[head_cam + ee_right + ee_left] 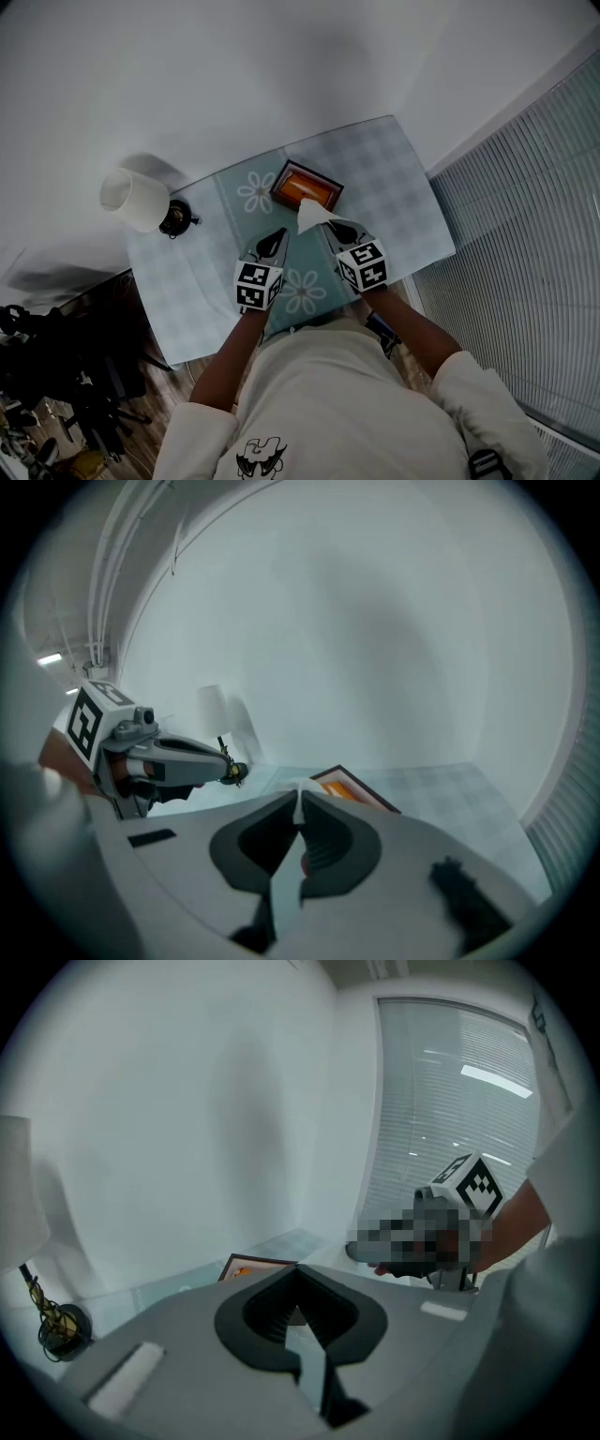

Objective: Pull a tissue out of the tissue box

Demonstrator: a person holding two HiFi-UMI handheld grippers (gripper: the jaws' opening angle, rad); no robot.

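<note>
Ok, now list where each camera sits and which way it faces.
Head view: on the person's head, facing steeply down at the table, tissue box and lamp; shows arms, shirt, left gripper and right gripper, which pinches the tissue.
Left gripper view: rides the left gripper, facing along its shut jaws toward wall and blinds; shows the right gripper.
Right gripper view: rides the right gripper, facing along jaws shut on the tissue; shows the left gripper.
Shared: both gripper views catch the tissue box and lamp.
</note>
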